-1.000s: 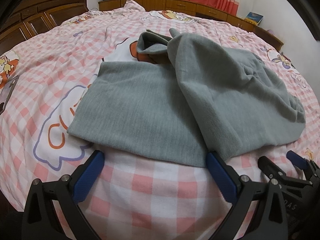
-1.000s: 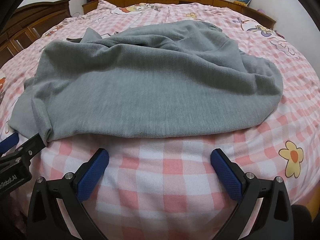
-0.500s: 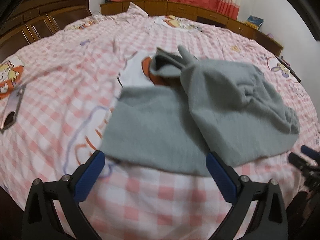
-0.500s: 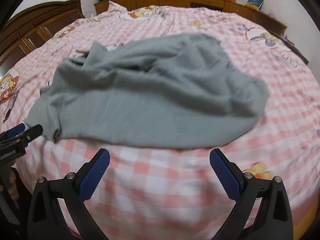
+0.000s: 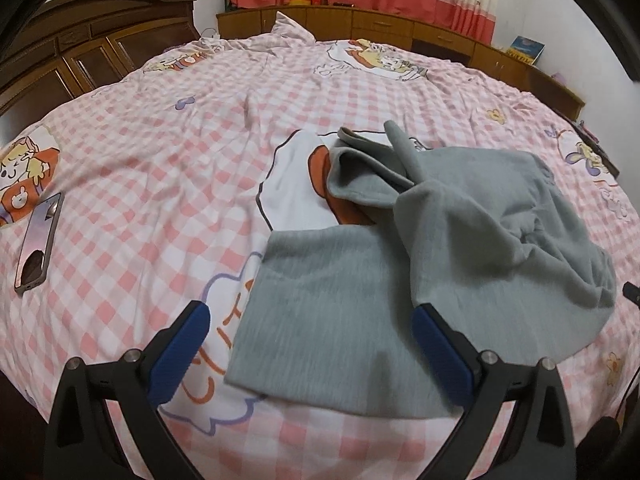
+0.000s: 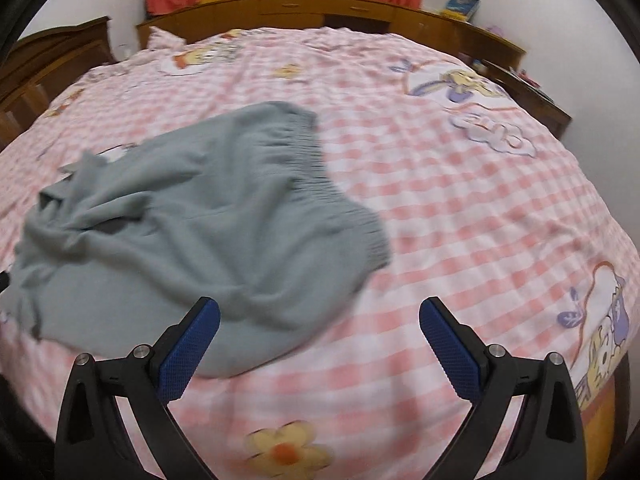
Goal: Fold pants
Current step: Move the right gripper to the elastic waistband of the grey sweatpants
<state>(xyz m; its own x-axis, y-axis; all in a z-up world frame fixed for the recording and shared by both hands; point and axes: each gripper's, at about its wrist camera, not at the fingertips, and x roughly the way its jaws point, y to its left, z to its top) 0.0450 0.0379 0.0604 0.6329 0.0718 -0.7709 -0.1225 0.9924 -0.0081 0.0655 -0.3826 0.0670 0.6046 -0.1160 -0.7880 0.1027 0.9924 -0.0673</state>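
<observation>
Grey pants (image 5: 460, 240) lie crumpled on the pink checked bed (image 5: 160, 168), one leg flat toward me and the rest bunched to the right. In the right wrist view the pants (image 6: 208, 216) lie left of centre with the gathered waistband at the right edge. My left gripper (image 5: 316, 344) is open and empty, above the near edge of the flat leg. My right gripper (image 6: 320, 344) is open and empty, its left finger over the near pants edge.
A phone (image 5: 38, 244) lies on the bed at the left. Dark wooden cabinets (image 5: 92, 56) stand at the far left and a low wooden shelf (image 6: 360, 12) runs along the back under the curtains. The bed's near edge is just below both grippers.
Both grippers have pulled back and up from the pants, staying open. The left view swung left, the right view swung right, so the pants look smaller and off-centre.
</observation>
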